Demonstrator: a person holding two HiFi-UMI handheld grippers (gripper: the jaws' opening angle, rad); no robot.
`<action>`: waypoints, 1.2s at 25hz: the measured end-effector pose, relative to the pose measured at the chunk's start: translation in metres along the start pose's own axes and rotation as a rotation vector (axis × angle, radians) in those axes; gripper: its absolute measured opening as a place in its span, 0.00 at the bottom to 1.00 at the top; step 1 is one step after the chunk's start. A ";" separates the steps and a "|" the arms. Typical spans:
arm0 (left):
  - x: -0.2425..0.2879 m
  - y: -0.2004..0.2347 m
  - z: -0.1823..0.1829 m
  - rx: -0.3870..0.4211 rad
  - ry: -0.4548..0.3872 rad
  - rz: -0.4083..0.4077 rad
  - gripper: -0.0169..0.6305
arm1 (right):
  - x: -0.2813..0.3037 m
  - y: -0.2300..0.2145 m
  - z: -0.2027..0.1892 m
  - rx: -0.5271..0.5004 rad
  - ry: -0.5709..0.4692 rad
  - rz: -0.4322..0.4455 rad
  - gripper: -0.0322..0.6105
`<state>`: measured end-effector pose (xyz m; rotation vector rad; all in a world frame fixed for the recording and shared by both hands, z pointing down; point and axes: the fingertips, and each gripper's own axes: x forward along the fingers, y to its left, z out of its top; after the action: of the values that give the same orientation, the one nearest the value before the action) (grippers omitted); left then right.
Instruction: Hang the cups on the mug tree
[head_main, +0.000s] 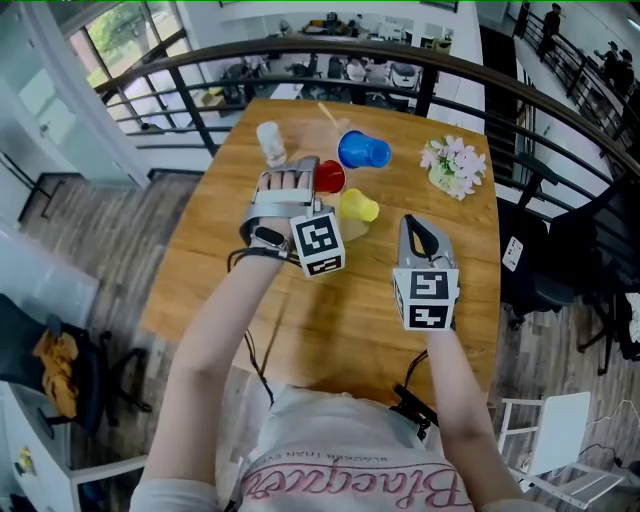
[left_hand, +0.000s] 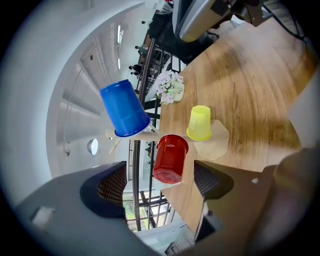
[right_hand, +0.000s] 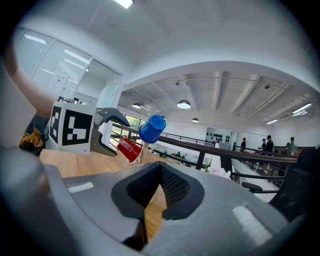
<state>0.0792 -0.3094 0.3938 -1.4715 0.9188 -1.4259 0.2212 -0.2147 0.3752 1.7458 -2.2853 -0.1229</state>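
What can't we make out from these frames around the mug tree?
- Head view: the left gripper covers its own jaws and most of the red cup.
- Left gripper view: the red cup's own wall hides its peg on the mug tree, so its seating can't be told.
- Head view: the pale item at the table's far edge is too small to identify.
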 end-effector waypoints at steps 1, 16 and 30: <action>-0.003 0.001 -0.001 -0.016 -0.006 0.002 0.68 | -0.001 0.001 0.002 -0.003 -0.003 -0.004 0.05; -0.030 0.015 -0.032 -0.298 -0.174 0.002 0.68 | -0.022 0.012 0.039 0.043 -0.035 -0.086 0.05; -0.053 0.047 -0.073 -0.742 -0.383 -0.077 0.57 | -0.032 0.017 0.072 0.055 -0.045 -0.163 0.05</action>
<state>0.0051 -0.2829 0.3292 -2.2442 1.2107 -0.8153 0.1942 -0.1860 0.3043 1.9759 -2.1932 -0.1331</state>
